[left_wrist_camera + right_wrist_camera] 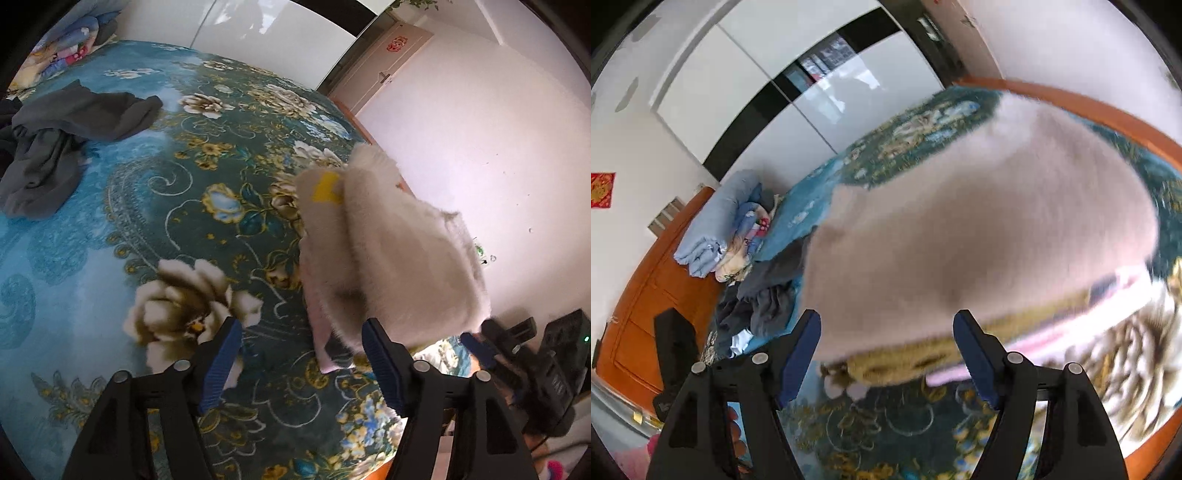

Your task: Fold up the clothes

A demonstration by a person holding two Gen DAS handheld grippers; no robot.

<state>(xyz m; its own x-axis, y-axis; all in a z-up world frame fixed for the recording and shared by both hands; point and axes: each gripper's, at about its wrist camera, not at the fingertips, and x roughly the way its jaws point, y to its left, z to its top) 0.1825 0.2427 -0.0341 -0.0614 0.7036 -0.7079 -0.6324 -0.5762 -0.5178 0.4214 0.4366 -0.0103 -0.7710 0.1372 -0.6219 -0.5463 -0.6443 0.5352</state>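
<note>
A fluffy cream garment (pixel 391 240) with a yellow patch and pink lining lies folded in a heap on the floral bedspread (pixel 166 206) near the bed's right edge. My left gripper (pixel 301 363) is open and empty, just in front of its near end. In the right wrist view the same garment (pixel 979 236) fills the middle, blurred, with yellow and pink edges below. My right gripper (pixel 886 356) is open, its fingers straddling the garment's near edge without holding it. The right gripper also shows at the left wrist view's right edge (pixel 517 354).
Dark grey clothes (pixel 62 147) lie crumpled at the bed's far left. Folded blue bedding (pixel 713 236) is stacked by the orange wooden headboard (pixel 639 295). White wardrobe doors (pixel 820 96) stand behind the bed. The bed's edge and floor (pixel 480 129) are to the right.
</note>
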